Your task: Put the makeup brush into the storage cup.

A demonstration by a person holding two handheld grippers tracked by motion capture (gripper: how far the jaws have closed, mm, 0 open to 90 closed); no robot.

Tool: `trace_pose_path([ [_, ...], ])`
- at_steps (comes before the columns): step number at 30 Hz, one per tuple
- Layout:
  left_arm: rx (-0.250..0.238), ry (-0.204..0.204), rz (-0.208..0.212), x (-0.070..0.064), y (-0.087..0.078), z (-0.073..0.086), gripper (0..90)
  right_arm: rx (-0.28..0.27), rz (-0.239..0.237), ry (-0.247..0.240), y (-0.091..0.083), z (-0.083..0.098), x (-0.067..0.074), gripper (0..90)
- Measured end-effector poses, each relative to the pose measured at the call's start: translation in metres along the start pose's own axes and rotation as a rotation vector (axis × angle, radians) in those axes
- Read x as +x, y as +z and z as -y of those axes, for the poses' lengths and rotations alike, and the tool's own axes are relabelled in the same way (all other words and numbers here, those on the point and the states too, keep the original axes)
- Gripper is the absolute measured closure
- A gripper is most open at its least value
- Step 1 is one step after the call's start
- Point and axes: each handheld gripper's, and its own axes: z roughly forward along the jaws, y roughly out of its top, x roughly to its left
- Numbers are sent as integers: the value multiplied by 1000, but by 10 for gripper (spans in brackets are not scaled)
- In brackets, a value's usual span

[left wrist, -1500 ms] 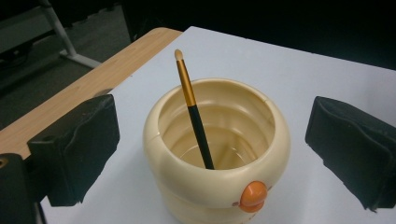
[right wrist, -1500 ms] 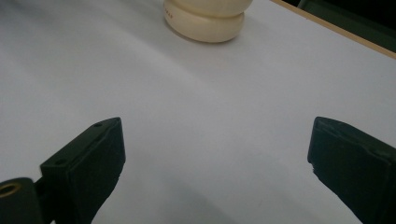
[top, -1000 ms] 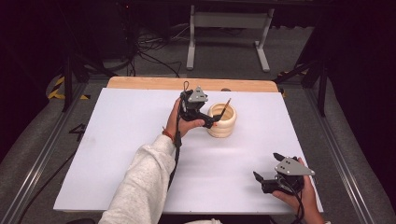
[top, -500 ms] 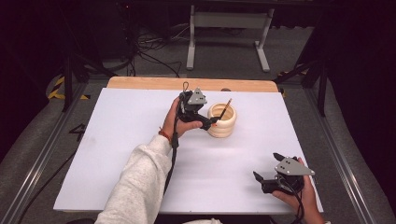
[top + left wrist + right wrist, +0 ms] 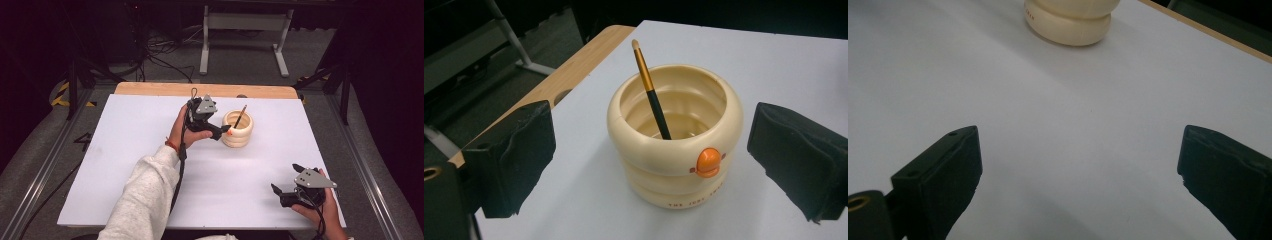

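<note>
Left gripper (image 5: 223, 131) wide open beside the cup (image 5: 238, 128), frame centre; brush (image 5: 650, 90) stands tilted inside. Right gripper (image 5: 286, 190) open, lower right, well apart.

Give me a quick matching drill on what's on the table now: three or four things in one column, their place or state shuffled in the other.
1. brush
2. cream holder
3. left tongs
4. right tongs

a. open at the near right corner of the white table
b. leaning inside the holder
c. open beside the holder
d. standing near the table's far edge

Pairs: 1-b, 2-d, 3-c, 4-a
</note>
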Motion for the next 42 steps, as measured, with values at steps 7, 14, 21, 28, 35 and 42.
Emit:
trace_pose_path([
  [7,-4,11,-3,-1,-5,1,64,1,-1,-1,0,0,0,48],
  [14,-2,24,-14,-4,-9,3,56,3,-2,0,0,0,0,48],
  [21,-4,49,-22,-5,-14,2,55,3,-1,2,0,0,0,48],
  [28,-5,56,-21,-7,-18,5,54,3,-1,1,0,0,0,48],
  [35,17,75,-26,-9,-19,8,50,5,-2,-1,1,0,1,48],
  [42,19,70,-26,-9,-24,10,51,4,-1,-2,1,0,1,48],
])
